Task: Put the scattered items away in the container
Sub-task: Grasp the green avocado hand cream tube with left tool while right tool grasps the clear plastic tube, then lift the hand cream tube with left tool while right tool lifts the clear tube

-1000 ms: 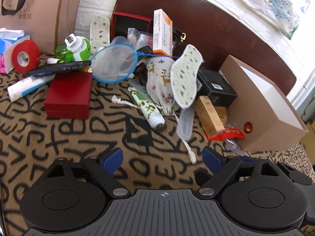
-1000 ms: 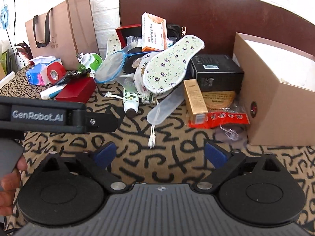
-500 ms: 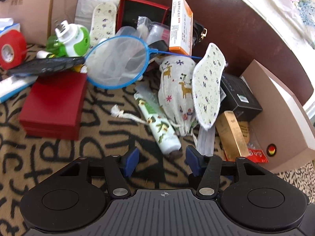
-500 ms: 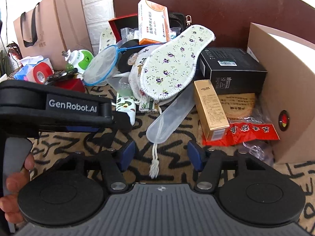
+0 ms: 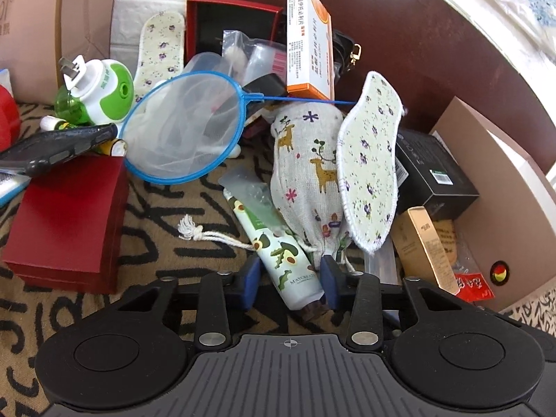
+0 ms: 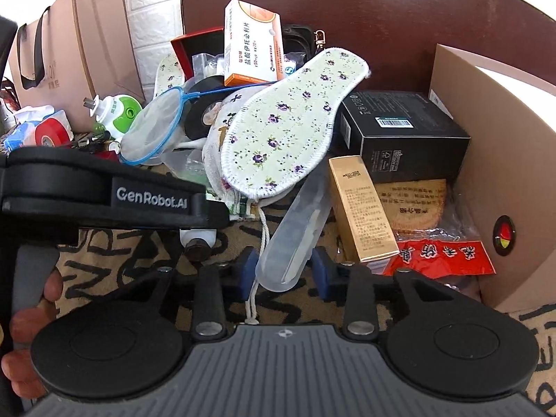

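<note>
My left gripper [image 5: 290, 283] has its blue fingertips on either side of an avocado-print tube [image 5: 278, 253] lying on the patterned cloth; the jaws stand close around it with small gaps. My right gripper [image 6: 286, 271] has its fingertips on either side of a clear plastic case [image 6: 295, 232], also with gaps. A floral insole [image 6: 292, 125] leans on a deer-print drawstring pouch [image 5: 305, 170]. The tan cardboard box [image 6: 486, 160] stands open at the right. The left gripper's body [image 6: 104, 198] crosses the right wrist view.
A red box [image 5: 69, 222], blue net [image 5: 180, 132], green plug-in bottle [image 5: 100, 90], orange medicine box [image 5: 309, 41], black box [image 6: 399, 135], gold box [image 6: 361, 208] and red snack packet [image 6: 441, 257] crowd the cloth. A brown headboard [image 6: 382, 17] and a paper bag [image 6: 80, 48] stand behind.
Both grippers moved forward into the pile and narrowed their jaws: the left now straddles the avocado tube, the right the clear plastic case.
</note>
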Motion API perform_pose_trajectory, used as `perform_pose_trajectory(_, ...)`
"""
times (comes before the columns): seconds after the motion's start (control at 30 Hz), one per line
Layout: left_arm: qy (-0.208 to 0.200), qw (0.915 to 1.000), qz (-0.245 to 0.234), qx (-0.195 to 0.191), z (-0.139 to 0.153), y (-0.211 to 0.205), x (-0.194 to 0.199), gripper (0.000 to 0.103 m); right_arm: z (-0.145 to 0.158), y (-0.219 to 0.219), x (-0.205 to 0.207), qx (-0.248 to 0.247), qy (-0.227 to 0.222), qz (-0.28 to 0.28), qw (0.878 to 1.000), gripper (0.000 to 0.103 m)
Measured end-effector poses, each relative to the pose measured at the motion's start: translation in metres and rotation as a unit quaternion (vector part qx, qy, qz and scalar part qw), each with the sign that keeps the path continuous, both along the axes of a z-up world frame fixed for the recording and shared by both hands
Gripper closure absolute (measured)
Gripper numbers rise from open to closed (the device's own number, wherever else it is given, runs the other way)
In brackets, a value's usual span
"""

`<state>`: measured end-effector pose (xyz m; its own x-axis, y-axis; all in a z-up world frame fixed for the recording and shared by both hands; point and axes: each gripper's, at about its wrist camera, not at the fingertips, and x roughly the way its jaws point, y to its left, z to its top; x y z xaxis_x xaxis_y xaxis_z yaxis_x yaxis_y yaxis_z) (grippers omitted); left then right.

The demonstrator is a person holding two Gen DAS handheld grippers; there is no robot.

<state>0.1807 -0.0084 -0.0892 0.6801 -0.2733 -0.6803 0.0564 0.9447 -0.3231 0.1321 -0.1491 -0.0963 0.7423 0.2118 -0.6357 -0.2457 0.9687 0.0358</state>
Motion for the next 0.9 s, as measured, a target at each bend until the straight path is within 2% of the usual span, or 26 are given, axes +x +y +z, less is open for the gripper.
perform_pose_trajectory(0.13, 0.01, 0.9999, -0.002, -0.002, 0.002, 0.004, -0.009, 0.075, 0.003, -0.006, -0.006, 0.005, 0.008, 0.0, 1.0, 0.07)
perform_pose_trajectory(0.33, 0.03, 0.9995, -0.012, 0.005, 0.006, 0.003, -0.037, 0.076, 0.008, -0.015, -0.032, 0.003, 0.018, 0.01, 1.0, 0.071)
perform_pose_trajectory(0.67, 0.057, 0.9974, -0.044, -0.004, 0.009, -0.001, -0.126, 0.078, 0.014, -0.033, -0.104, -0.015, 0.052, 0.041, 0.998, 0.071)
perform_pose_trajectory(0.9, 0.065, 0.9957, -0.066, 0.01, 0.014, -0.006, -0.177, 0.077, 0.018, -0.046, -0.155, -0.025, 0.074, 0.06, 0.995, 0.071)
